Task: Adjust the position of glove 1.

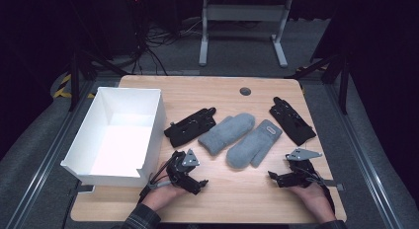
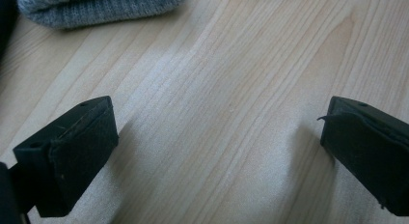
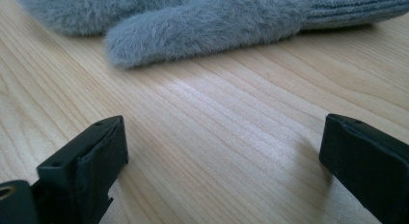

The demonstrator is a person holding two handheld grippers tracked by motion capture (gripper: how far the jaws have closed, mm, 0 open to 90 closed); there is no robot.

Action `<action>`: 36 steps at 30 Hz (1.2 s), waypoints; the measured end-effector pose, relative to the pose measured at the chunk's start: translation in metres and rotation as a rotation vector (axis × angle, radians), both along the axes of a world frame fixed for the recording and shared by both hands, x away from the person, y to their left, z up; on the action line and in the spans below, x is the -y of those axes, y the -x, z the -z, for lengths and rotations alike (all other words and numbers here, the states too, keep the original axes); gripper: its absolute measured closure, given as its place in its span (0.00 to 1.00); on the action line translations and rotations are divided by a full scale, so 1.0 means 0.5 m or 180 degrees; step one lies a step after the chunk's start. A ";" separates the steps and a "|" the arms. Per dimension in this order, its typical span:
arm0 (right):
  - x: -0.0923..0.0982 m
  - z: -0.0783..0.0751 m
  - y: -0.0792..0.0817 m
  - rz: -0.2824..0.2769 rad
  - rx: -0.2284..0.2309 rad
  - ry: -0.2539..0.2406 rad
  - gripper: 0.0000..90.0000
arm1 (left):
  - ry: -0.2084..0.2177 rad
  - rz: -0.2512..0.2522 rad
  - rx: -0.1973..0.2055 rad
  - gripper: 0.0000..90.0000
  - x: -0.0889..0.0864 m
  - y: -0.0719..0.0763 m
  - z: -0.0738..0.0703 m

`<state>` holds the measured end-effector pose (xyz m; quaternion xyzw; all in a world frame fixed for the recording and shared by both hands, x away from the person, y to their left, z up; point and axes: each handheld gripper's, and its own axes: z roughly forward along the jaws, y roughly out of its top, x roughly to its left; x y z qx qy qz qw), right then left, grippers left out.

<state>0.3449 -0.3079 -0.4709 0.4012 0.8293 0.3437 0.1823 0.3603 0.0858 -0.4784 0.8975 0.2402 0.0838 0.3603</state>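
High view: both grippers, left [image 1: 193,182] and right [image 1: 276,177], rest wide open and empty; grey mittens [image 1: 240,138] lie at twelve o'clock. Next, probably, grasp one for the white box [image 1: 81,136].

A white open-topped rectangular box [image 1: 118,133] sits on the left of the pale wooden table [image 1: 232,199]. Two black gloves [image 1: 190,126] [image 1: 291,120] lie flat further back, well apart.

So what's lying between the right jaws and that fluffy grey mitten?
Nothing: bare wooden table separates the right gripper from the grey mitten, seen in the right gripper view.
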 end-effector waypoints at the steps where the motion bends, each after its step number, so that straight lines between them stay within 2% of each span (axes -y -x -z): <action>1: 0.001 0.000 0.001 0.0001 0.0000 -0.0006 0.04 | -0.0001 0.0005 0.0000 0.00 0.000 0.000 0.000; 5: 0.004 -0.009 0.001 0.0005 -0.0051 0.0029 0.16 | 0.0001 0.0009 0.0002 0.00 -0.001 0.000 0.000; 8: 0.006 -0.020 0.002 0.0016 -0.0081 -0.0008 0.24 | 0.0003 0.0012 0.0005 0.00 0.000 -0.001 0.000; 10: 0.006 -0.030 0.001 -0.0014 -0.0078 -0.0021 0.34 | -0.0003 0.0011 -0.0001 0.00 -0.001 0.000 0.000; 11: 0.006 -0.030 0.001 -0.0014 -0.0078 -0.0021 0.34 | -0.0003 0.0011 -0.0001 0.00 -0.001 0.000 0.000; 12: 0.005 -0.041 0.001 -0.0050 -0.0062 -0.0071 0.48 | 0.0000 0.0014 0.0001 0.00 -0.001 -0.001 0.000; 14: 0.004 -0.048 -0.002 -0.0092 -0.0063 -0.0125 0.58 | -0.0001 0.0015 0.0002 0.00 -0.001 -0.001 0.000; 15: 0.004 -0.048 -0.002 -0.0092 -0.0063 -0.0125 0.58 | -0.0001 0.0015 0.0002 0.00 -0.001 -0.001 0.000; 18: -0.004 -0.065 -0.022 -0.0174 -0.0022 -0.0192 0.85 | -0.0001 0.0018 0.0004 0.00 -0.001 -0.001 0.000; 19: -0.004 -0.065 -0.022 -0.0174 -0.0022 -0.0192 0.85 | -0.0002 0.0016 0.0002 0.00 -0.001 -0.001 0.000; 20: -0.010 -0.071 -0.035 -0.0199 -0.0017 -0.0204 0.94 | 0.0000 0.0018 0.0001 0.00 -0.001 0.000 0.000; 21: -0.013 -0.074 -0.041 -0.0218 -0.0020 -0.0219 0.98 | -0.0001 0.0016 0.0003 0.00 -0.001 0.000 0.000; 24: -0.022 -0.079 -0.053 -0.0258 0.0003 -0.0225 1.00 | 0.0000 0.0015 0.0003 0.00 -0.001 0.000 0.000; 28: -0.046 -0.081 -0.088 -0.0323 0.0009 -0.0196 1.00 | -0.0001 0.0016 0.0003 0.00 -0.001 0.000 0.000; 31: -0.051 -0.081 -0.102 -0.0329 0.0022 -0.0201 1.00 | -0.0001 0.0016 0.0003 0.00 -0.001 0.000 0.000; 34: -0.059 -0.078 -0.139 -0.0297 0.0023 -0.0154 1.00 | 0.0000 0.0016 0.0003 0.00 -0.001 0.000 0.000; 36: -0.059 -0.077 -0.146 -0.0286 0.0022 -0.0145 1.00 | 0.0000 0.0016 0.0002 0.00 -0.001 0.000 0.000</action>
